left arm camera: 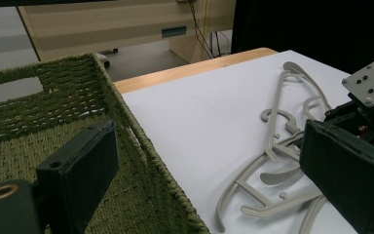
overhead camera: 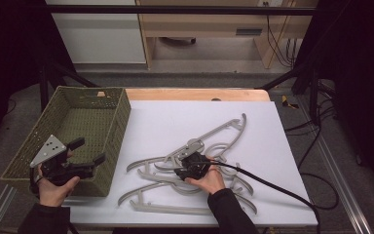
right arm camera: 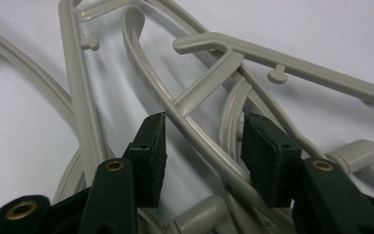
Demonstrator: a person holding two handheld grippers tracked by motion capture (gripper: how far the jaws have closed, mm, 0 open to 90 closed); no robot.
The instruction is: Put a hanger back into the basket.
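Right tool (right arm camera: 202,141) sits low over the pile of grey hangers (overhead camera: 190,161) on the white tabletop (overhead camera: 175,117), jaws spread astride one hanger arm, not yet pinching. Left tool (overhead camera: 80,158) hangs spread over the green basket (overhead camera: 114,122), empty. Risk, as I judge it: hangers are interlocked, so lifting one may drag neighbours along or off the edge.

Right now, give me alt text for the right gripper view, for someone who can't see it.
The right gripper, its two black jaws open, straddles a slanting bar of a grey plastic hanger in a tangled pile of hangers. The pile lies on a white table surface, and the pads look just short of touching the bar.
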